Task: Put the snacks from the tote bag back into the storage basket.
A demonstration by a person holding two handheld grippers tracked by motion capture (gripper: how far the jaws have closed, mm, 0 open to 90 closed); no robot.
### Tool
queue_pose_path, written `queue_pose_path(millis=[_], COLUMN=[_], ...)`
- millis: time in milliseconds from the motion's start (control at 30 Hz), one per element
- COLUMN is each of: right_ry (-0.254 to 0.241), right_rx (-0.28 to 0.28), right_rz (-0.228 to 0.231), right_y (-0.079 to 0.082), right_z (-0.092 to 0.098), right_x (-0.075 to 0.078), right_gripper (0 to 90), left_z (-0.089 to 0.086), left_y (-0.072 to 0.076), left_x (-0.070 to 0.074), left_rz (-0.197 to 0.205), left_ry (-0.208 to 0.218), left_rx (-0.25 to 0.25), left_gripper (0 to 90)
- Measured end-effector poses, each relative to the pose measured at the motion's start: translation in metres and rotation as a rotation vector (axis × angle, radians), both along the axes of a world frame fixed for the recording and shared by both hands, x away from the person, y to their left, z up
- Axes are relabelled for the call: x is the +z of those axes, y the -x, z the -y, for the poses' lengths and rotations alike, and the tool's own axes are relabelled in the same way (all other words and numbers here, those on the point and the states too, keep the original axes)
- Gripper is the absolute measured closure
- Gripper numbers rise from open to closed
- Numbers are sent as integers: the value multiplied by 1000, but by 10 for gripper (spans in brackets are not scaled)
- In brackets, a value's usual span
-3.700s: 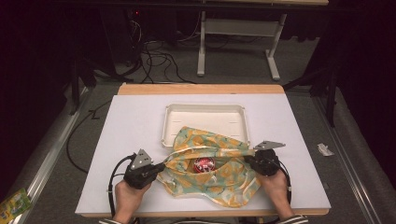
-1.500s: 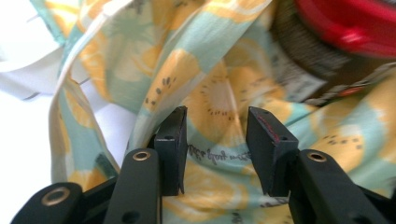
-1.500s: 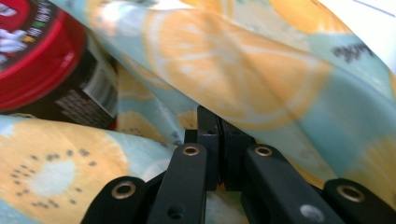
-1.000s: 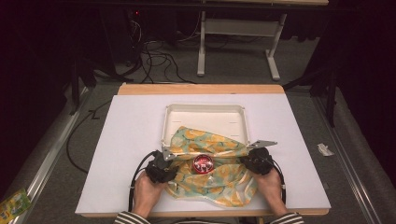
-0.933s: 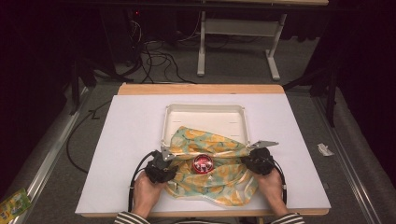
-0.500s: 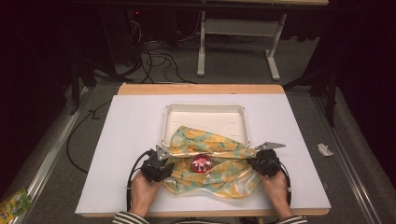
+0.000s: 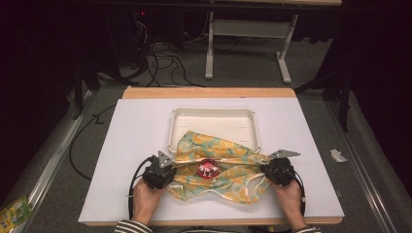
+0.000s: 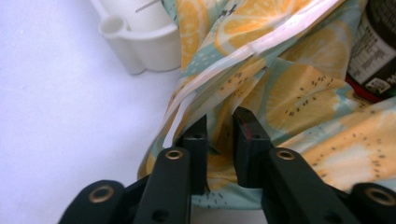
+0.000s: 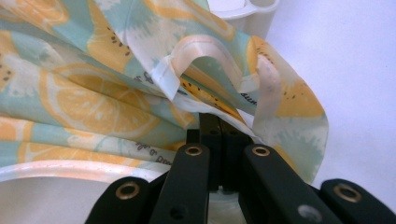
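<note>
A bag printed with lemon slices point(image 7: 228, 158) lies spread on the white table, its far part draped over the near rim of a white tray point(image 7: 214, 116). A dark round jar with a red lid point(image 7: 208, 168) sits in the bag's middle, and its label shows in the left gripper view point(image 8: 373, 51). My left gripper point(image 7: 170, 171) is shut on the bag's left edge, with a bunched fold point(image 8: 219, 140) between the jaws. My right gripper point(image 7: 265, 171) is shut on the bag's right edge, beside a pale handle strap point(image 9: 210, 46).
The tray's rounded corner point(image 8: 140, 51) stands just beyond the left jaws, and its rim point(image 9: 243, 9) lies behind the bag in the right gripper view. Bare white tabletop point(image 7: 131, 145) lies to both sides. Cables and a desk frame point(image 7: 243, 29) are on the floor beyond.
Both grippers have drawn slightly apart and toward the person, pulling the bag flatter between them. The left gripper came in from farther left and closed on the bag's edge.
</note>
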State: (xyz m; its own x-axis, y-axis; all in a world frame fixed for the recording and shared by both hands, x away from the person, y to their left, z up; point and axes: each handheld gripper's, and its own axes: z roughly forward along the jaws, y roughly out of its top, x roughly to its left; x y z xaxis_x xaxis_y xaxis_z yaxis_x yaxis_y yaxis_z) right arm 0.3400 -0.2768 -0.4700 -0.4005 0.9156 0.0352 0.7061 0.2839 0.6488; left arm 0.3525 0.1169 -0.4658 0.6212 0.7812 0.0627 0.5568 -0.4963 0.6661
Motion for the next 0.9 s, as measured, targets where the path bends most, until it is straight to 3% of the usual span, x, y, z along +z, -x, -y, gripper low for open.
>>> queue_pose_path(millis=[333,600,800,900], right_ry=[-11,-22,16,15], right_rx=[-3,-3,-11,18], right_rz=[11,7,13,20], right_y=[2,2,4,9], right_z=[3,5,1,-4], right_x=[-2,-2,0,3], right_gripper=[900,900,900,818], left_z=[-10,-16,-17,-17], left_y=[-1,-1,1,1], left_x=[-7,-9,-10,-10], left_rz=[6,7,-5,-6], left_ry=[6,42,72,83], left_rx=[-17,-33,-56,-55], left_gripper=[896,900,900,900])
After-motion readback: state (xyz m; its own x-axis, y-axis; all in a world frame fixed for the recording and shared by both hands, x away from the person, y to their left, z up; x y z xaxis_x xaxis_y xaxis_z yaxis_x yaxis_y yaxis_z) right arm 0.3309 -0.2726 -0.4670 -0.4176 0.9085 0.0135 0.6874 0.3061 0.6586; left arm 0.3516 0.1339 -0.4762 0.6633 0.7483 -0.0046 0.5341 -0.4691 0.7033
